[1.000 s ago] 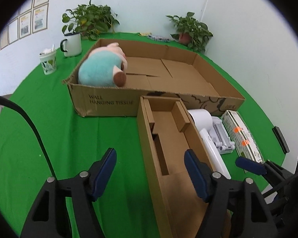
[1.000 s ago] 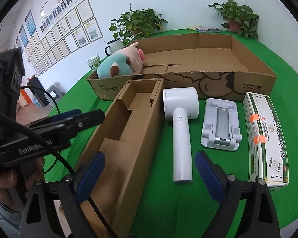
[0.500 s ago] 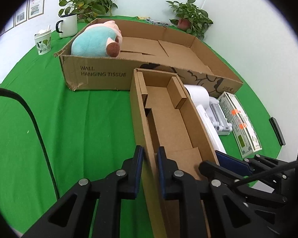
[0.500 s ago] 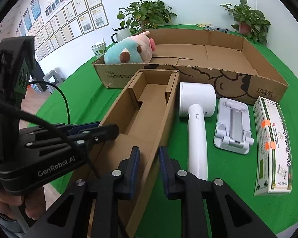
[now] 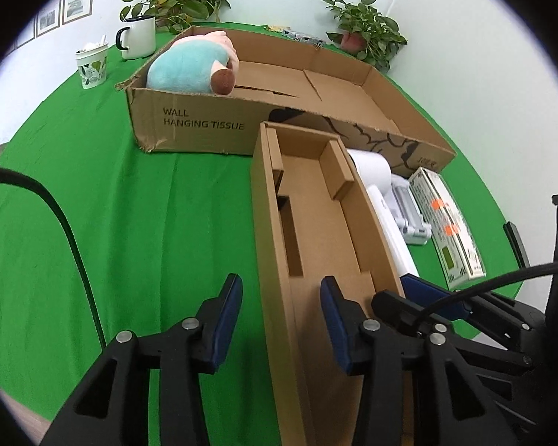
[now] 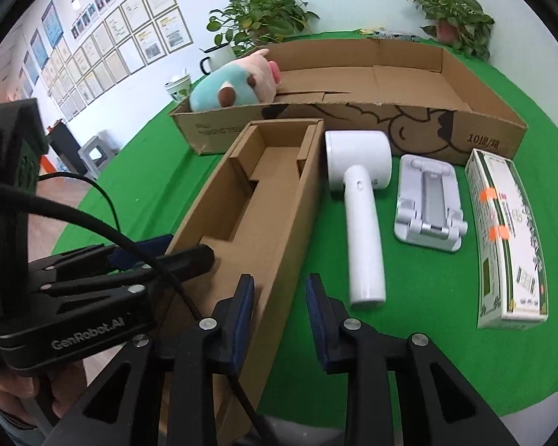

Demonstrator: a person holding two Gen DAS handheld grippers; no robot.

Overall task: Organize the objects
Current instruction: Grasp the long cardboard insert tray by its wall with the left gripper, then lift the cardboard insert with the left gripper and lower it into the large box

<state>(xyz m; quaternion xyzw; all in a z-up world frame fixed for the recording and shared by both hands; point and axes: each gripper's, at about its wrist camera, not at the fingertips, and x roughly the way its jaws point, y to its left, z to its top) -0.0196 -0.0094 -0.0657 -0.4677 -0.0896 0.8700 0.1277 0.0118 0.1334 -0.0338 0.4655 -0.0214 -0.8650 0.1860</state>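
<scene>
A long narrow cardboard box (image 5: 312, 223) (image 6: 264, 200) lies open on the green table, reaching toward me. My left gripper (image 5: 281, 316) is open and straddles the box's left wall. My right gripper (image 6: 279, 316) is open and straddles its right wall. To the right of the box lie a white hair dryer (image 6: 361, 193), a grey folding stand (image 6: 427, 200) and a white and green carton (image 6: 506, 238). Behind stands a big flat cardboard box (image 6: 353, 119) (image 5: 204, 122) with a plush pig (image 5: 193, 67) (image 6: 234, 85) in its left end.
A white mug (image 5: 137, 37), a patterned cup (image 5: 91, 63) and potted plants (image 5: 364, 33) stand at the table's back. The table's front edge is close beneath both grippers. Black cables (image 5: 63, 230) hang at the left.
Half a second ago both grippers were closed on the narrow box's walls. Now both have opened with the walls still between their fingers. The box has shifted slightly.
</scene>
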